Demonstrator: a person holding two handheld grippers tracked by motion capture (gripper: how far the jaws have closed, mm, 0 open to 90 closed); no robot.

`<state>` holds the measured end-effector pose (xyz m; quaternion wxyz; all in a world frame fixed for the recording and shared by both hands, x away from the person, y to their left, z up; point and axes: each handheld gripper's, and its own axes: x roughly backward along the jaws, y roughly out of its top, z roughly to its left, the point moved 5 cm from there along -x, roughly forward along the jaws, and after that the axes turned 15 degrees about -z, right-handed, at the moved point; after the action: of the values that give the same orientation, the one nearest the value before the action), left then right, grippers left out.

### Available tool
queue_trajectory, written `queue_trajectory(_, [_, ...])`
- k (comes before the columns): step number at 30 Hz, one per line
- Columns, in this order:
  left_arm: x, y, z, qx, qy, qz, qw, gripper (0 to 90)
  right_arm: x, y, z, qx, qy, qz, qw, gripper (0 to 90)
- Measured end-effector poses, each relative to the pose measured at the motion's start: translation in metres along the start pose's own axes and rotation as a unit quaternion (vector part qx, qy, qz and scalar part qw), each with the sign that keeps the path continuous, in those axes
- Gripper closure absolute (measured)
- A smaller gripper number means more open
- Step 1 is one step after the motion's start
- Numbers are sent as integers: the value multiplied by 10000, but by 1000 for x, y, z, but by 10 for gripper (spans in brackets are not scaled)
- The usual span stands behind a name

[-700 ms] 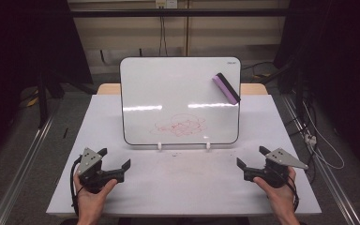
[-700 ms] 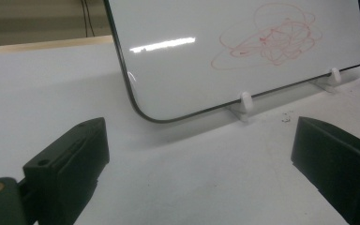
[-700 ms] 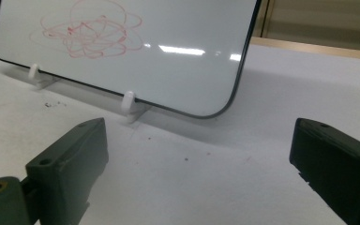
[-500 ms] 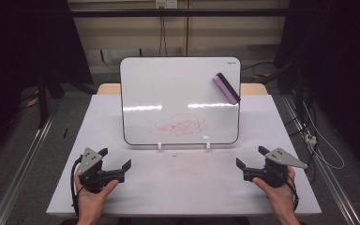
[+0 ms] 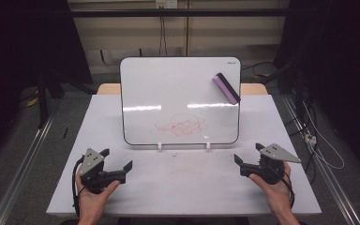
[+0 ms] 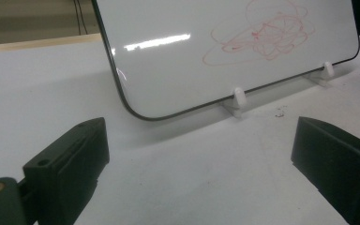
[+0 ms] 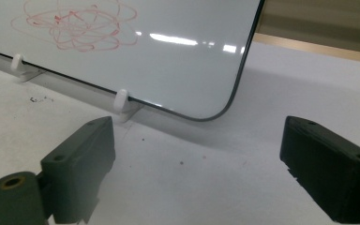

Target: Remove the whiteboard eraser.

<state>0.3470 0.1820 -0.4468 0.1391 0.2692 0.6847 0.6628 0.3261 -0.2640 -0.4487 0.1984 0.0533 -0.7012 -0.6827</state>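
Note:
A whiteboard (image 5: 168, 89) stands upright on two white clip feet (image 5: 160, 146) at the middle of the white table (image 5: 187, 187). Red scribble (image 5: 180, 124) marks its lower middle. A purple and black eraser (image 5: 226, 87) sticks to its upper right. My left gripper (image 5: 117, 161) rests near the front left, open, with nothing between its jaws. My right gripper (image 5: 248, 159) sits at the front right, open and empty too. The left gripper view has the board's lower left corner (image 6: 136, 110) and the scribble (image 6: 262, 35). The right gripper view has the board's lower right corner (image 7: 215, 115) ahead.
Faint red smudges (image 5: 183, 166) mark the table in front of the board. Metal rails (image 5: 23, 164) run along the floor on both sides. Cables (image 5: 314, 136) lie on the floor at the right. A wooden edge (image 5: 108, 88) lies behind the table.

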Motion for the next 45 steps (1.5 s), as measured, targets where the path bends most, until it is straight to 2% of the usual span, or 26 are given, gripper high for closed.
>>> queue_trajectory(4, [0, 0, -1, 32, -48, 7, 10000, 47, -3, 7, 1, -25, 65, -42, 10000, 95])
queue_trajectory(6, [-1, 0, -1, -66, -93, 86, 9999, 47, -6, 9, 1, 56, 72, -57, 9999, 89])
queue_trajectory(10, [-2, -1, -2, -45, -115, 103, 9999, 47, -8, 13, 2, 60, 132, -62, 9999, 83])
queue_trajectory(12, [-3, -1, -2, -38, -126, 118, 9998, 46, -10, 20, 3, 13, 234, -81, 9997, 83])
queue_trajectory(17, [-2, -1, -2, -31, -161, 110, 9998, 46, -15, 30, 4, 77, 377, -79, 9992, 84])
queue_trajectory(19, [-2, -1, -1, -5, -166, 110, 9998, 46, -22, 37, 5, 65, 392, -179, 9991, 84])
queue_trajectory(23, [-3, 0, -1, -8, -152, 100, 9998, 46, -29, 42, 6, 98, 418, -177, 9989, 84])
queue_trajectory(27, [-3, 0, -1, -8, -175, 111, 9998, 47, -37, 52, 4, 104, 343, -290, 9989, 85])
queue_trajectory(32, [-3, 0, -1, -21, -186, 116, 9998, 47, -42, 65, -2, 243, 238, -290, 9990, 101])
queue_trajectory(36, [-4, 0, -1, -6, -188, 118, 9998, 47, -46, 75, -6, 530, 185, -284, 9980, 118])
queue_trajectory(38, [-4, 0, -1, 8, -186, 124, 9997, 47, -48, 78, -6, 572, 208, -299, 9977, 119])
queue_trajectory(39, [-5, 0, -1, 7, -192, 128, 9997, 47, -52, 81, -8, 710, 185, -300, 9969, 119])
queue_trajectory(41, [-5, 0, -2, 5, -198, 131, 9997, 47, -54, 84, -8, 746, 195, -312, 9965, 119])
queue_trajectory(42, [-5, 0, -2, 26, -195, 115, 9997, 47, -57, 88, -9, 885, 169, -315, 9954, 135])
queue_trajectory(43, [-5, 0, -2, 15, -210, 124, 9997, 47, -57, 88, -9, 885, 169, -315, 9954, 135])
queue_trajectory(45, [-6, 0, -3, 7, -230, 121, 9997, 47, -60, 94, -10, 1077, 114, -323, 9936, 154])
